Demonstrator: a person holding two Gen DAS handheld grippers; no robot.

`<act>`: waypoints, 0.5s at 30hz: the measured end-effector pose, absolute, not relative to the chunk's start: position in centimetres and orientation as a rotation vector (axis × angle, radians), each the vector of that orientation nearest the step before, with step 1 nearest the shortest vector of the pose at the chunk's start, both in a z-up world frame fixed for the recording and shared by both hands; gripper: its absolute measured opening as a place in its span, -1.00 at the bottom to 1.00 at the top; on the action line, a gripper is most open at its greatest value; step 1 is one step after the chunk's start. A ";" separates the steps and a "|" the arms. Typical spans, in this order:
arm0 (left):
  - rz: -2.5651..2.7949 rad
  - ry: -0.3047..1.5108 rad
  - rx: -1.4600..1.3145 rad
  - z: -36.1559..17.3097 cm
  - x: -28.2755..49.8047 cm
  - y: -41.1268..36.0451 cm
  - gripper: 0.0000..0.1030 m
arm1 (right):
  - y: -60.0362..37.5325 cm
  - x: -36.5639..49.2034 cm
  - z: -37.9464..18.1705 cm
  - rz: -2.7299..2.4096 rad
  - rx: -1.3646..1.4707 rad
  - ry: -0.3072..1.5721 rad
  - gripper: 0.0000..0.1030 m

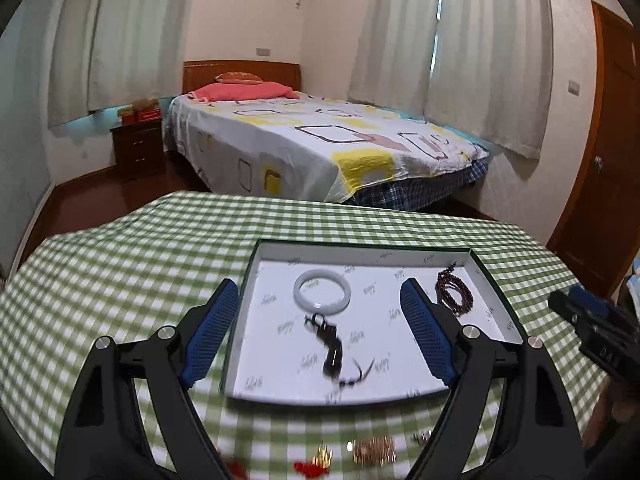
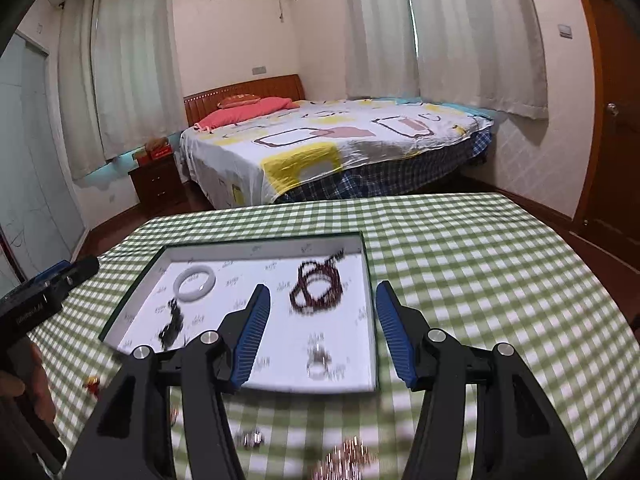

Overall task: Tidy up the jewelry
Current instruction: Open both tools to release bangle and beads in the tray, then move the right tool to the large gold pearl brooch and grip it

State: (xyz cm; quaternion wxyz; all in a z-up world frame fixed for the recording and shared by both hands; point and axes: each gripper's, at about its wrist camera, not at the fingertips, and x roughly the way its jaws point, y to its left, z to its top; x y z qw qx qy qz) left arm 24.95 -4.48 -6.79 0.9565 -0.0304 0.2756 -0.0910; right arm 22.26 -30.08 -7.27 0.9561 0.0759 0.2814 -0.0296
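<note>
A shallow white box (image 1: 362, 255) (image 2: 370, 312) lies on the green checked table. In it are a white bangle (image 1: 322, 291) (image 2: 195, 282), a dark tasselled cord (image 1: 334, 354) (image 2: 172, 326), a dark red bead string (image 1: 454, 292) (image 2: 318, 286) and a small ring (image 2: 319, 364), blurred. My left gripper (image 1: 320, 334) is open and empty above the box's near half. My right gripper (image 2: 322, 332) is open and empty above the box's right part. Each gripper shows at the edge of the other's view (image 1: 592, 320) (image 2: 48, 284).
Loose jewelry lies on the cloth in front of the box: a gold bead pile (image 1: 374, 450) (image 2: 346, 460), a red and gold piece (image 1: 316, 464) (image 2: 93, 384), a small silver piece (image 1: 422, 437) (image 2: 249, 438). A bed (image 1: 320, 148) stands beyond the table's far edge.
</note>
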 end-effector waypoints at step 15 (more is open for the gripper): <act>-0.095 0.632 -0.090 -10.3 16.6 -0.8 0.58 | -28.5 15.4 -12.8 -0.084 0.124 0.684 0.04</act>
